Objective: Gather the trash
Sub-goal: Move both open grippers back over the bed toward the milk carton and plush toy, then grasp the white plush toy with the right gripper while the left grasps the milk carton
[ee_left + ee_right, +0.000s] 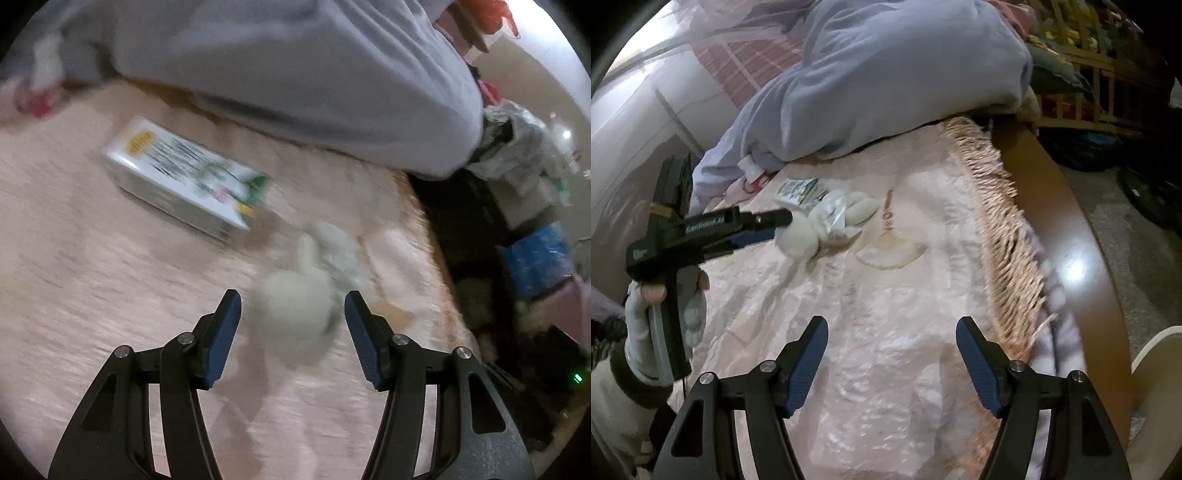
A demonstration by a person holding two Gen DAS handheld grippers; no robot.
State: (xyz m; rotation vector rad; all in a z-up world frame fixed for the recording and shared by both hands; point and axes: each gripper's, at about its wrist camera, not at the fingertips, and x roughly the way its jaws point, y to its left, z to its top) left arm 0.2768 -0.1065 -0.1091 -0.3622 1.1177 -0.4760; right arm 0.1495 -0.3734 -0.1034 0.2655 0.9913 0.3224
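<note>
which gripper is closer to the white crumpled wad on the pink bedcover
Left. The left gripper is open with the white wad right between its fingers. The right gripper is open and well back from the wad, over bare pink bedcover.

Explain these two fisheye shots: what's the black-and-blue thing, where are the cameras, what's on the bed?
No robot here: a person holds a two-finger gripper in each hand, each carrying a camera looking along its jaws. The left view shows the left gripper, jaws open around a crumpled white tissue wad without closing on it. The right view shows the right gripper, open and empty, and the left one from the side. On the pink satin bedspread lie a white-and-green tissue pack, a crinkled clear plastic wrapper and a bundled grey-blue quilt.
</note>
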